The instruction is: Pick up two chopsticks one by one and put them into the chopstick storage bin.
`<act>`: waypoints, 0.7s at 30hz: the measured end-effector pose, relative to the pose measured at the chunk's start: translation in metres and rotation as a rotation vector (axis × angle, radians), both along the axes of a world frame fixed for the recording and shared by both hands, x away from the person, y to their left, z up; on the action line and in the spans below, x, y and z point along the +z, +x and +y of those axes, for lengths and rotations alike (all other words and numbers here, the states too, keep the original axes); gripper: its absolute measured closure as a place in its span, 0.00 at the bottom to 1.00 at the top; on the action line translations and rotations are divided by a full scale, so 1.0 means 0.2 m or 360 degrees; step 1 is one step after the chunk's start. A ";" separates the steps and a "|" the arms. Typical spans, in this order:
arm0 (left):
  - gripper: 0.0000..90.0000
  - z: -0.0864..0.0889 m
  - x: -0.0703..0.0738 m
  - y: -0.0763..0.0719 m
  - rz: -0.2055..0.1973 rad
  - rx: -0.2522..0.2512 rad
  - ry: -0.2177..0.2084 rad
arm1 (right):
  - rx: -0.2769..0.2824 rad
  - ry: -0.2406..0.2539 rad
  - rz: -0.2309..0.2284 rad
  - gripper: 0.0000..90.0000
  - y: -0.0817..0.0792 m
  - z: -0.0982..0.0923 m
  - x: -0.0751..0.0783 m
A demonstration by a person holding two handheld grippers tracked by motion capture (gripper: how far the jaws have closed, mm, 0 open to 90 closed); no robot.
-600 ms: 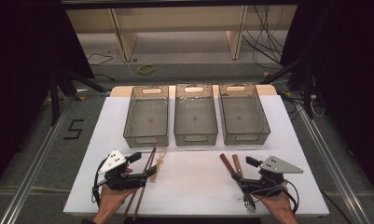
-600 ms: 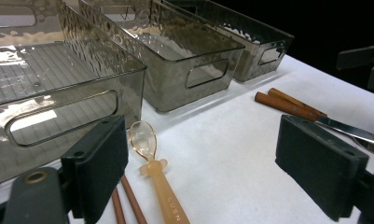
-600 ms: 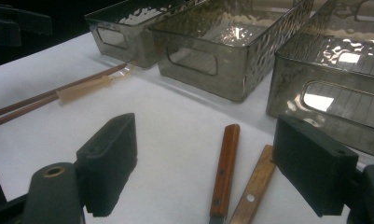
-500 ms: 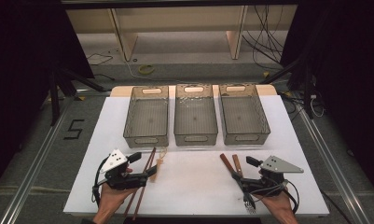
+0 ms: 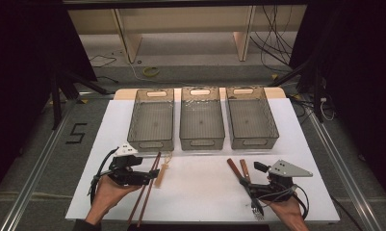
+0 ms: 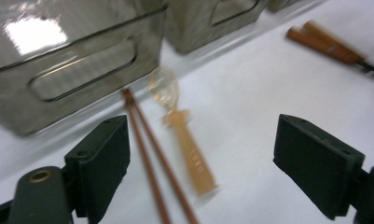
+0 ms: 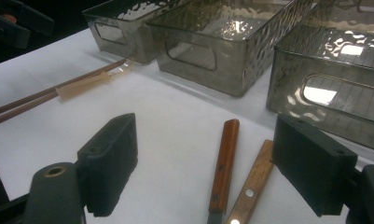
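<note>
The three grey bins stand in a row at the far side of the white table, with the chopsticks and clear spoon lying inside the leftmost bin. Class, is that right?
Not quite. The three grey bins do stand in a row, but the chopsticks and clear spoon lie on the white table in front of the leftmost bin, not inside it. The high view shows this.

Tabletop point(image 5: 205, 192): white sheet over a wooden board. Three grey translucent bins point(image 5: 201, 118) stand side by side along my far edge. In front of the left bin lie a pair of brown chopsticks point(image 5: 145, 192) and, just beside them, a pale clear plastic spoon point(image 5: 162, 169). Near my right, two wooden-handled utensils point(image 5: 239, 172) lie side by side.
</note>
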State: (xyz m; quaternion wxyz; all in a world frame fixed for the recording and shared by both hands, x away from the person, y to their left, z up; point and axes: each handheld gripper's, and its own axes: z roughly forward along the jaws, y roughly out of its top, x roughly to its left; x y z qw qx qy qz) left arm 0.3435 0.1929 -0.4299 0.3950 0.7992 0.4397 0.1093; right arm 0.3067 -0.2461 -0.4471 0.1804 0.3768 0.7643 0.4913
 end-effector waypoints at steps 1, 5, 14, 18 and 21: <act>0.22 0.00 0.01 0.01 0.0029 0.0014 0.0037 | 0.0004 0.0001 0.0006 0.26 0.00 0.00 0.00; 0.24 0.01 0.04 0.05 0.0129 0.0056 0.0130 | 0.0018 -0.0008 0.0013 0.26 0.00 0.01 0.00; 0.31 0.06 0.00 0.05 0.0308 0.0119 0.0314 | 0.0047 -0.0018 0.0027 0.26 0.00 0.01 0.00; 0.38 0.06 -0.04 0.04 0.0372 0.0112 0.0377 | 0.0058 -0.0023 0.0034 0.26 0.00 0.02 0.00; 0.44 0.05 -0.07 0.04 0.0418 0.0101 0.0427 | 0.0061 -0.0022 0.0032 0.26 0.00 0.02 0.00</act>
